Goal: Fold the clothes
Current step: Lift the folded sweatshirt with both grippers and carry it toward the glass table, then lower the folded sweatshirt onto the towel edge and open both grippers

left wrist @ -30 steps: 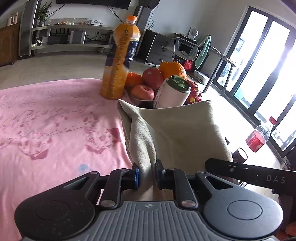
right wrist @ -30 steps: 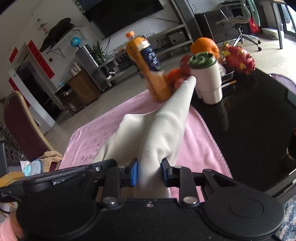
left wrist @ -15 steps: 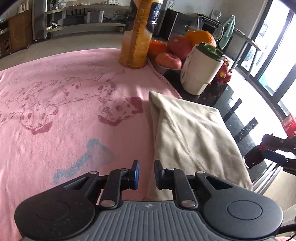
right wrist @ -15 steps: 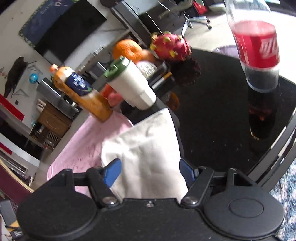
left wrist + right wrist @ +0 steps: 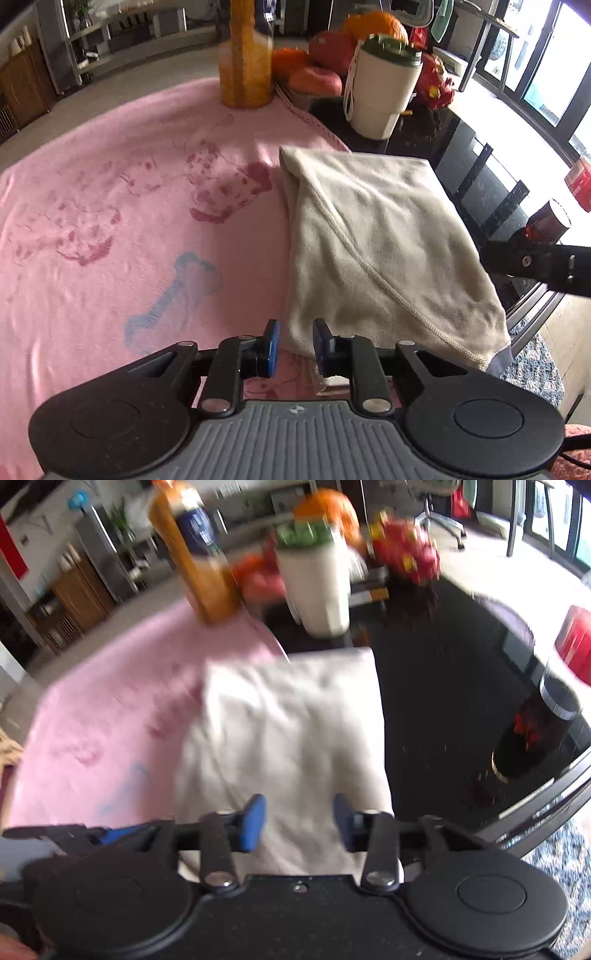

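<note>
The cream garment (image 5: 373, 236) lies folded on the tabletop (image 5: 476, 173), half on the pink blanket (image 5: 110, 206). Left hand-held gripper (image 5: 294, 345) narrow, right hand-held gripper (image 5: 298, 821) wider — both opening, gripping nothing. Fold appears complete — only tidying remains.

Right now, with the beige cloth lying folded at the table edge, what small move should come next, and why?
Probably back both grippers away from it. The beige cloth lies flat, partly on the pink blanket. The left gripper and right gripper have their jaws opening, with no pad pressing the fabric. The near right corner overhangs the edge, so nudging it inward could follow.
</note>
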The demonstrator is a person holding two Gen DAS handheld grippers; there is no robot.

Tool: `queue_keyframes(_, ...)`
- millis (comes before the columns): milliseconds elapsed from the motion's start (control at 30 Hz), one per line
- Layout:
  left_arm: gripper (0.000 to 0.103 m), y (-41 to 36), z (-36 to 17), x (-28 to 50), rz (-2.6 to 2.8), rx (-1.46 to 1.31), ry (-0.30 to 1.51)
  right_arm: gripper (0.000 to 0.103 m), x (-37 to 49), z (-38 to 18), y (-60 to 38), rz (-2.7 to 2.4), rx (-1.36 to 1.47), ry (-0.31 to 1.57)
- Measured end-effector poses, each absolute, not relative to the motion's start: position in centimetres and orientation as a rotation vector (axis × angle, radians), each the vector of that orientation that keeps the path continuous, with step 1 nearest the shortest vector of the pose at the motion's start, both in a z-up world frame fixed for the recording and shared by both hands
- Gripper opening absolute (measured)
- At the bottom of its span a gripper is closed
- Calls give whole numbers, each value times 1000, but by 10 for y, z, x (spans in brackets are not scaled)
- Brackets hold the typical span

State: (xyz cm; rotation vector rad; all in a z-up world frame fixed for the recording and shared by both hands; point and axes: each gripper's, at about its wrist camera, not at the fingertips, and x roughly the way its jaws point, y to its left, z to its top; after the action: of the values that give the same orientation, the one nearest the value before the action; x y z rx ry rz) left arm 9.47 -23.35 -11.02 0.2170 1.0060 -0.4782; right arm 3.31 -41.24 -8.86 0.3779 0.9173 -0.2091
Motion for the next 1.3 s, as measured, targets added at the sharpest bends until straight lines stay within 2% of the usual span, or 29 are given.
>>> queue_keyframes(33,36,-228,-96,89,-473,216,978,58,28,-70,-407,-212,364,891)
queue_keyframes(67,43,-223,-82,83,-468,215,951,65,22,-53,-402,-212,348,875)
queue_keyframes(100,46,-218,-70,77,-463,210,932,78,17,-40,-397,-215,331,868)
queue_keyframes(133,48,-213,-58,70,-460,205,924,84,10,-28,-391,-220,314,865)
queue_keyframes(167,55,-209,-47,64,-460,201,917,91,4,-17,-386,-226,299,863)
queue_keyframes(200,63,-205,-41,57,-472,198,917,97,-4,-7,-381,-237,289,862)
queue_keyframes(267,67,-198,-29,44,-498,191,919,103,-19,6,-372,-251,283,866)
queue_keyframes(367,70,-189,-13,22,-530,195,911,103,-39,21,-358,-261,277,883)
queue_keyframes(500,81,-181,-3,-4,-549,205,880,103,-61,28,-341,-284,244,913)
queue_keyframes(767,81,-178,-4,-27,-579,221,896,103,-95,30,-327,-341,216,943)
queue_keyframes(1300,81,-177,-3,-34,-578,212,918,103,-109,27,-325,-370,196,962)
